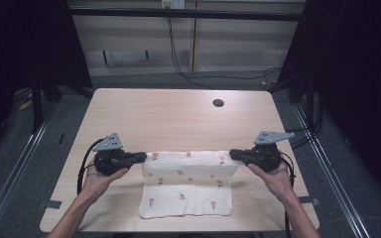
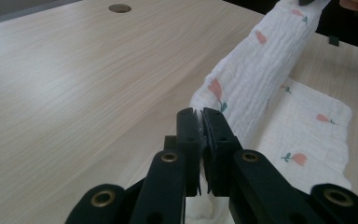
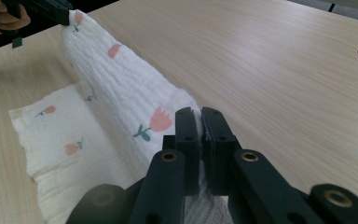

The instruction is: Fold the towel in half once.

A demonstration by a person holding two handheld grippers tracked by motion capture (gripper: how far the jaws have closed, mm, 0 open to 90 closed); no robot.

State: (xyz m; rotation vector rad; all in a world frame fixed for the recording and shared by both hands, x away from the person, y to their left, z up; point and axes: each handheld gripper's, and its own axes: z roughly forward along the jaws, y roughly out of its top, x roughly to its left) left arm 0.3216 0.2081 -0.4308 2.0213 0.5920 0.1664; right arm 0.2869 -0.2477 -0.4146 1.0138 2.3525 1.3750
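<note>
At the far left of the high view, dark floor and a metal rail run along the table's left edge, with a strip of tape on the floor near the table's 8 o'clock corner. The table has a light wood-grain top with rounded corners; its far half is bare apart from a round cable hole at about 1 o'clock.

The left gripper, held in the person's left hand, sits at 9 o'clock of the cloth. Its jaws are clamped on the cloth's far left corner; in the left gripper view the white fabric is pinched between the two black pads.

The cloth is white with small red flower prints. Its near part lies flat on the table at 6 o'clock, close to the front edge; its far edge is lifted off the surface and stretched between the two grippers.

The right gripper, in the right hand, sits at 3 o'clock of the cloth and is closed on the far right corner, fabric caught between its pads.

Behind the table, at 12 o'clock, stands a pale panel wall with a black cable trailing down to the floor. A second rail flanks the right side.
</note>
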